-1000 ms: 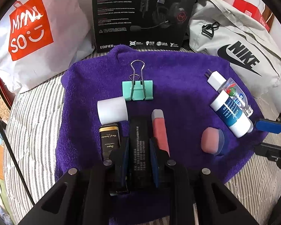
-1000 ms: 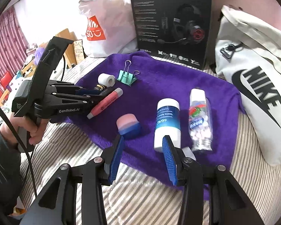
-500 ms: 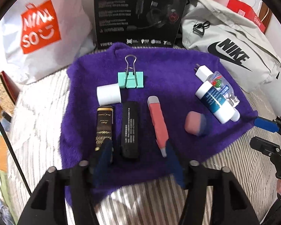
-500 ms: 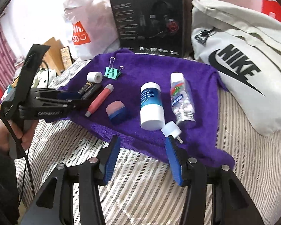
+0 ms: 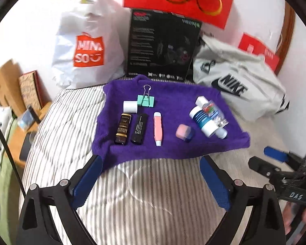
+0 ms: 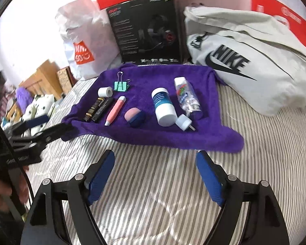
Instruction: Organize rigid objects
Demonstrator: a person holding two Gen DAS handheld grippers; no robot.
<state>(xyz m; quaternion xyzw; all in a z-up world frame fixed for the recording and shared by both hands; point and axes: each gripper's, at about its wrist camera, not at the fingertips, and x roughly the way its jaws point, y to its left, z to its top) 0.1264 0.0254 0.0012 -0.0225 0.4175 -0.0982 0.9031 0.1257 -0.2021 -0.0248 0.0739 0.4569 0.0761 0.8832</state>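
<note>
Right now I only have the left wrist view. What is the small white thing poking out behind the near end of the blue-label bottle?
Observer: It is a small white plug with a thin prong sticking out. It lies on the towel at the near ends of the bottle and the mint bottle.
Operator: And the right tool? I only see one blue pad at my edge.
Observer: The right tool is open, with its jaws wide apart and nothing between them. It is over the striped bedding, short of the towel.
</note>
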